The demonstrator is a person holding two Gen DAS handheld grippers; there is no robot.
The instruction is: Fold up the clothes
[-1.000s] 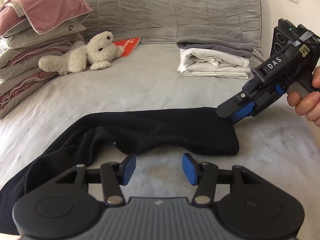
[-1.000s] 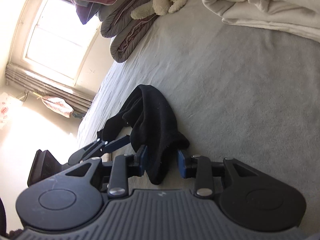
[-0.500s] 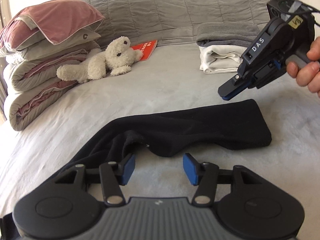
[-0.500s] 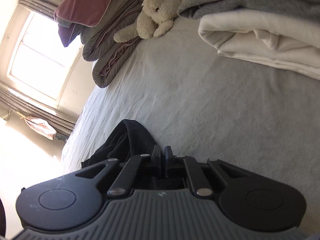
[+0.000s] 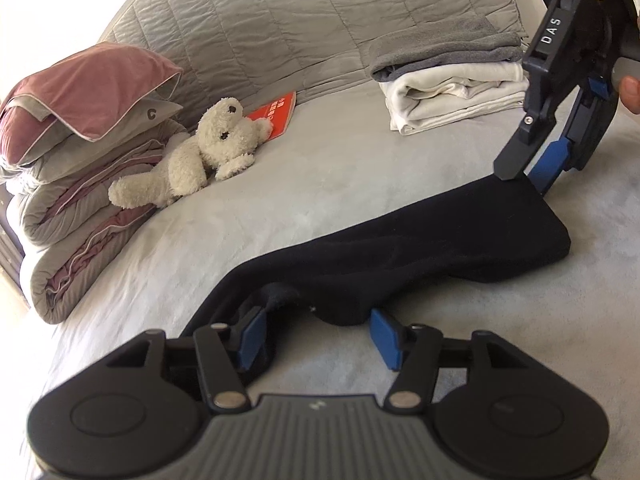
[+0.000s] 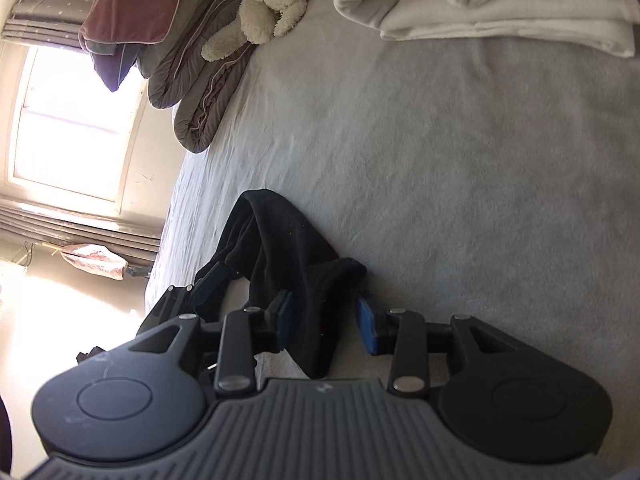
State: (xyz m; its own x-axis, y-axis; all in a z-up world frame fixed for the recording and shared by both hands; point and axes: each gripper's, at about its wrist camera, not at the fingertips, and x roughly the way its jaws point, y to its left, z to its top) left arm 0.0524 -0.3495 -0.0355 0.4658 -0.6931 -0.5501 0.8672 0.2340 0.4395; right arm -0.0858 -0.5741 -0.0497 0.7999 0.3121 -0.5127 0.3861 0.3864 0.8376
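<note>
The black garment (image 5: 420,256) lies on the grey bedspread (image 5: 320,184) as a long, narrow strip. In your left wrist view its long axis runs from the lower left, under your left gripper (image 5: 318,338), up to a squared-off end at the right, beneath your right gripper (image 5: 528,170). The middle of the strip bunches into a hanging fold just ahead of your left fingers.

Your left gripper's jaws stand apart and have just been opening; the fold sits between them, with the cloth against the left pad but clear of the right one. Your right gripper's jaws have just reopened and stand apart over the strip's end; in the right wrist view (image 6: 326,320) the cloth hangs between the pads, lying against the left pad, with a gap at the right one. A hand (image 5: 630,90) holds that gripper.

Beyond the garment the bedspread is bare. Farther back, at the right, rests a stack of folded cream cloth (image 5: 452,96) topped by a folded grey towel (image 5: 444,50). At the left sit stacked bedding and a pink pillow (image 5: 88,88), a cream plush toy (image 5: 200,156) leaning on them, and a red booklet (image 5: 276,114) touching the toy.
</note>
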